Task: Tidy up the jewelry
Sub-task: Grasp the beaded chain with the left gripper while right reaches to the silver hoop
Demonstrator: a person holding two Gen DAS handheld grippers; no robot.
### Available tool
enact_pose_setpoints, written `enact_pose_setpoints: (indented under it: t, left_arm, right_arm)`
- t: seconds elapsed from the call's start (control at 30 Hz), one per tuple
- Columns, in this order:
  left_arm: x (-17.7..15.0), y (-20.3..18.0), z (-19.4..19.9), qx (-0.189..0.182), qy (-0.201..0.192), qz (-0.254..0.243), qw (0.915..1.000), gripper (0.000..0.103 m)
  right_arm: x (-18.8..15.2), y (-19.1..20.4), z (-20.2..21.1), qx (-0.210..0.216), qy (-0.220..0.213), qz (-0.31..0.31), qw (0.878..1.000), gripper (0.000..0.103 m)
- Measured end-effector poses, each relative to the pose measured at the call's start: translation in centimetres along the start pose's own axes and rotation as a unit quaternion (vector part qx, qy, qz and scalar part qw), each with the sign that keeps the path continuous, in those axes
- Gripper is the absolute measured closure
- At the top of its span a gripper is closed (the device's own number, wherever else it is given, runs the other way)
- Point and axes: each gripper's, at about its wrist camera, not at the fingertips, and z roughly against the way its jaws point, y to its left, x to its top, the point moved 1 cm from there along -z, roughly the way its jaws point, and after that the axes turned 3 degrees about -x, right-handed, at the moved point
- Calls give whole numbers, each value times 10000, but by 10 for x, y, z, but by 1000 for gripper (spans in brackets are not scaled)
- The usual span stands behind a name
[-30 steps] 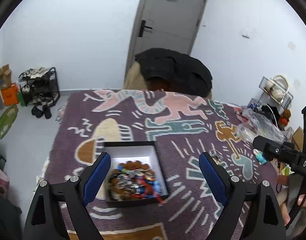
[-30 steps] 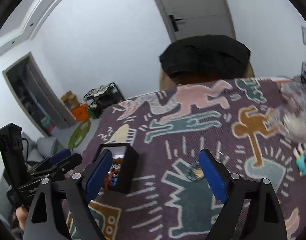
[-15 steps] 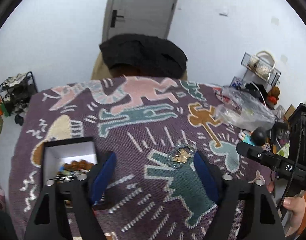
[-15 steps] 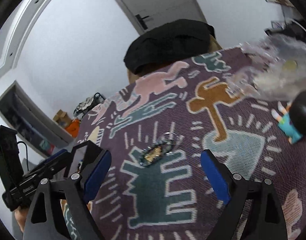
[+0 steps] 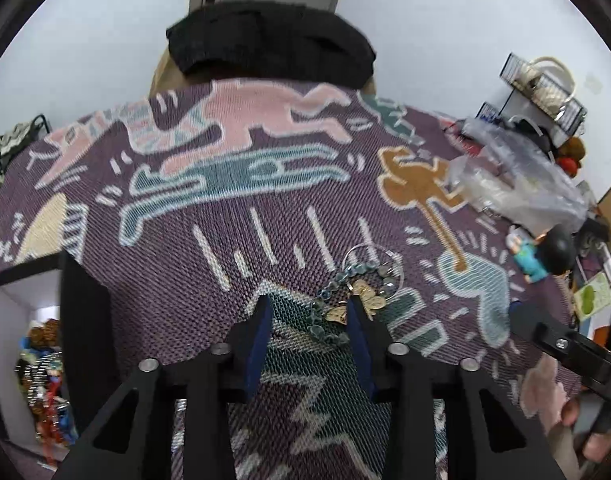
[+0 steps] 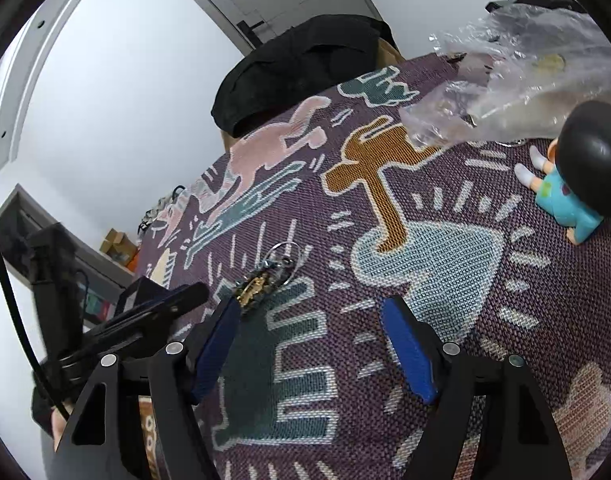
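Note:
A small pile of jewelry (image 5: 355, 294), with pale blue beads, a thin wire ring and gold pieces, lies on the patterned purple cloth (image 5: 265, 220). My left gripper (image 5: 307, 312) is open, low over the cloth, its fingers narrowed around the near part of the pile. The black jewelry box (image 5: 37, 344) with colourful pieces inside sits at the left. In the right wrist view the pile (image 6: 265, 280) lies just ahead of my open, empty right gripper (image 6: 311, 318), beside its left finger. The left gripper (image 6: 145, 316) shows there too.
A crumpled clear plastic bag (image 6: 505, 64) and a small figure in blue with a black head (image 6: 577, 176) lie at the right of the cloth. A chair draped in black fabric (image 5: 269, 40) stands behind the table. Wire racks (image 5: 545, 92) stand at the far right.
My left gripper has moved right from the box to the loose pile, dropped close to the cloth, and its fingers have narrowed. My right gripper has come lower and closer to the pile.

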Motion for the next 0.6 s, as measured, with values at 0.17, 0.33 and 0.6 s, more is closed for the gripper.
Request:
enact_pose_setpoints:
  t: [0.17, 0.33, 0.6]
  left_arm:
    - [-3, 1, -19, 86, 185, 50, 9998, 72]
    - [-5, -7, -23, 184, 224, -115, 9995, 93]
    - [-5, -15, -6, 100, 93, -278, 9995, 93]
  right_arm:
    - [-1, -5, 0, -15, 4, -54, 10000, 28]
    - [0, -3, 2, -39, 0, -47, 10000, 28]
    - [3, 3, 5, -65, -26, 9, 10000, 28]
